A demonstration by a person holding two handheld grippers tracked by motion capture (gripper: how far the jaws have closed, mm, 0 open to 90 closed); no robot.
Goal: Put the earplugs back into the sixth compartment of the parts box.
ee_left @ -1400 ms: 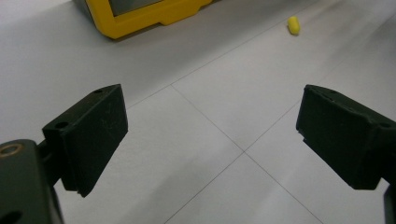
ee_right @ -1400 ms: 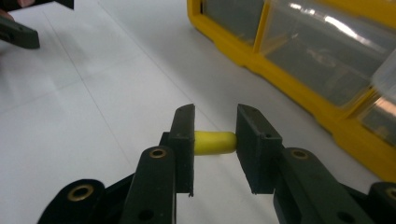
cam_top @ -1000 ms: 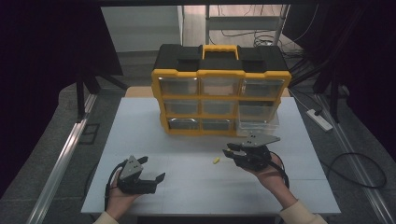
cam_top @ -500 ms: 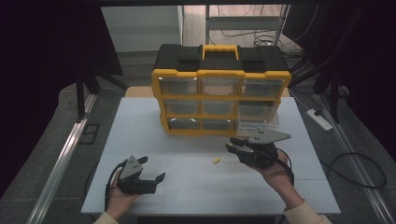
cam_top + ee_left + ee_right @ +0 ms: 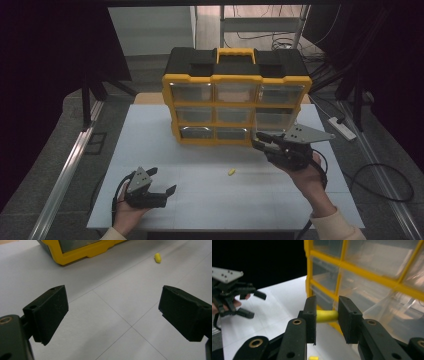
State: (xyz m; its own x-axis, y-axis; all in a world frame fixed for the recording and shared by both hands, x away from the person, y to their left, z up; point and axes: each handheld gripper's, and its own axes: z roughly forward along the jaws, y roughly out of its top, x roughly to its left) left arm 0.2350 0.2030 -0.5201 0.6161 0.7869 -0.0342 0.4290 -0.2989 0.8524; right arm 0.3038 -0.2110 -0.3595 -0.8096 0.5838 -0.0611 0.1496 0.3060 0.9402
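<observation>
Right gripper (image 5: 327, 316) clamps a yellow piece (image 5: 326, 315) between its pads, beside the organizer (image 5: 372, 277).

Overhead light, even on the white table (image 5: 200, 150); surroundings from 9 to 3 o'clock fall into near black. Soft shadows only. Glare on the clear drawers of the organiser (image 5: 372, 287). Left gripper view slightly soft at 12 o'clock. Right gripper view: near jaws sharp, background blurred, black at 10 o'clock.

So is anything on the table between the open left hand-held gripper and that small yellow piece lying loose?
Nothing visible: bare white table lies between the left hand-held gripper and the small yellow piece.
</observation>
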